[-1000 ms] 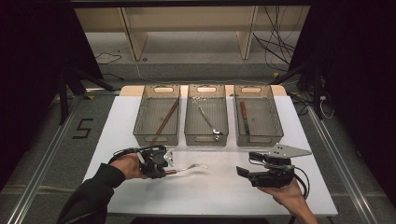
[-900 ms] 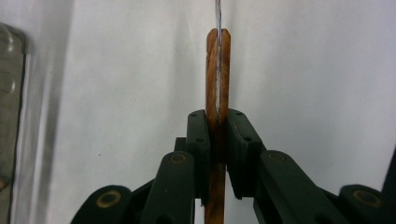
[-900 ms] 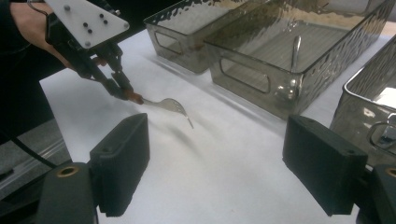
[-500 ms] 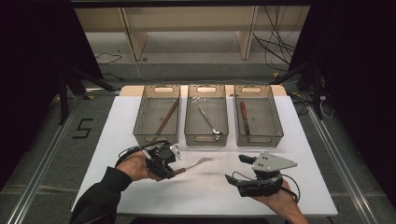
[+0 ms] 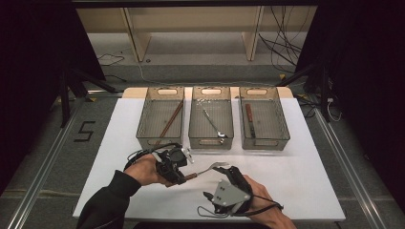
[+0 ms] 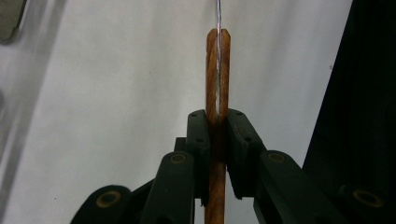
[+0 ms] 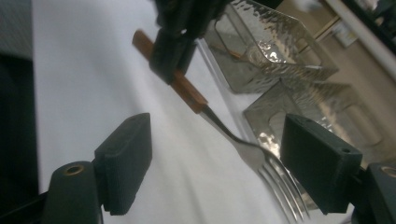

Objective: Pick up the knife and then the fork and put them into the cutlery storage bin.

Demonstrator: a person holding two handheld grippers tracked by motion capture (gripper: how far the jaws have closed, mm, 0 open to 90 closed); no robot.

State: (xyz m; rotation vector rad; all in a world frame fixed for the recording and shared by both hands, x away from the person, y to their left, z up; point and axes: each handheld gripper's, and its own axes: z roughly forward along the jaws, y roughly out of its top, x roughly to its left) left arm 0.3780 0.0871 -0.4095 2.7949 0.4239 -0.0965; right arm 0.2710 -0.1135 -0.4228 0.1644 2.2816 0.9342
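Observation:
A fork (image 5: 210,168) with a wooden handle (image 6: 218,70) is held level just above the white table (image 5: 310,181) near its front middle. My left gripper (image 5: 184,174) is shut on the handle, its pads (image 6: 243,135) pressed on both sides of the wood. My right gripper (image 5: 230,171) faces the fork's metal end from the front and is open. In the right gripper view the tines (image 7: 275,182) lie between its two spread pads (image 7: 126,156) without touching them, and the left gripper (image 7: 175,42) shows beyond, on the handle.
Three clear bins stand in a row behind the grippers. The left bin (image 5: 143,125) holds chopsticks (image 5: 171,119), the middle bin (image 5: 194,125) a metal utensil (image 5: 212,123), the right bin (image 5: 281,121) a wooden-handled knife (image 5: 249,119). Bare table lies left and right.
My right gripper has swung in from the right front to the fork's tines. My left gripper has shifted right and slightly nearer, still holding the fork.

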